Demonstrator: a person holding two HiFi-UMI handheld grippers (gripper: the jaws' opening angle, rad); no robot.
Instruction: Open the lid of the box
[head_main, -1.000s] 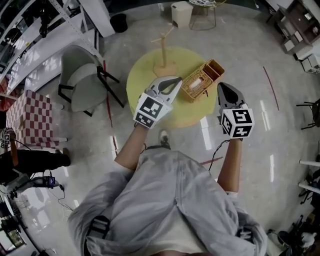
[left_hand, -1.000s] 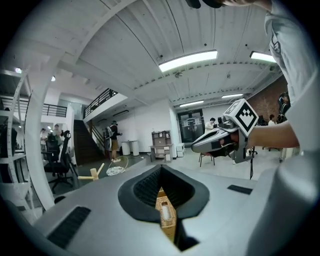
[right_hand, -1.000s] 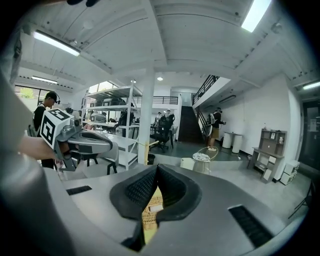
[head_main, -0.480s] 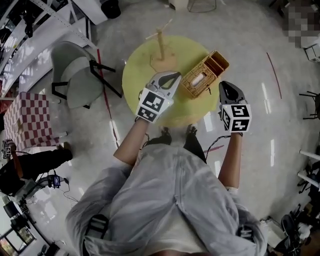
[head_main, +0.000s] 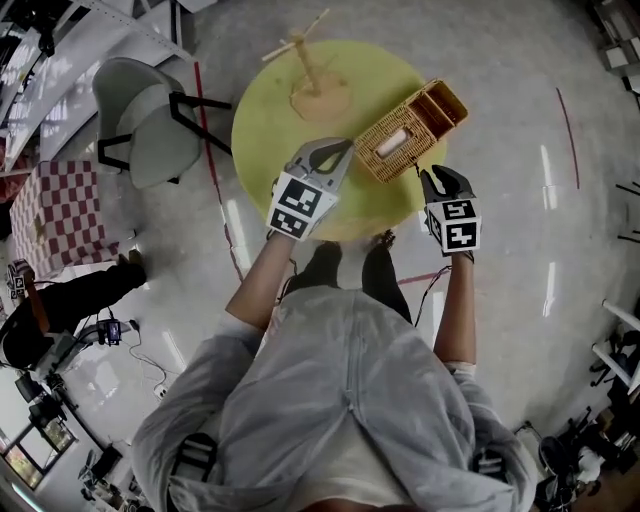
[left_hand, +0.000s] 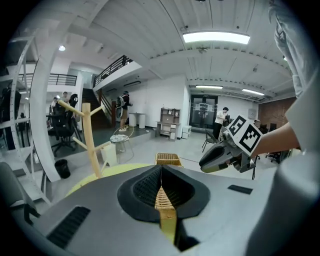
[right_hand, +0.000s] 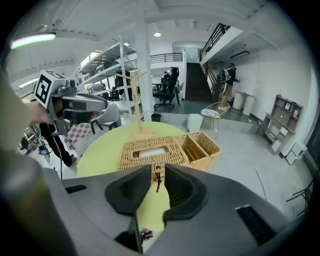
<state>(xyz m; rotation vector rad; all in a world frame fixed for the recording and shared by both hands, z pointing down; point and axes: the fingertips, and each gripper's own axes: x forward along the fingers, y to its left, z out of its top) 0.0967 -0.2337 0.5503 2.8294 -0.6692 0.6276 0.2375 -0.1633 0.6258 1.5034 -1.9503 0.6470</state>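
The right gripper (right_hand: 158, 172) has its jaws opening. The pads stand clear of a thin dark cord (right_hand: 158, 181) that hangs between them from the near end of the wicker box (head_main: 412, 130). The box lies on the round yellow desk (right_hand: 100, 150) straight ahead of these jaws. Its lid (right_hand: 127, 157) is flat and down, and a long slot in it shows white. Two open compartments (right_hand: 202, 145) sit at the box's far end, ahead and to the right of the jaws.

The left gripper (left_hand: 161, 175) meets the box at its other near corner. Its jaws are closed on a narrow strip of wicker, and the rest of the box shows just beyond their tips.

Past the box, ahead and to the left of the right jaws and apart from the wicker, a wooden stand (right_hand: 133, 105) with slanted pegs rises from the desk. Off the desk, well to the left of the left jaws, a grey chair (head_main: 150, 125) stands on the floor. Beyond the chair is a red-and-white checked block (head_main: 45, 215).
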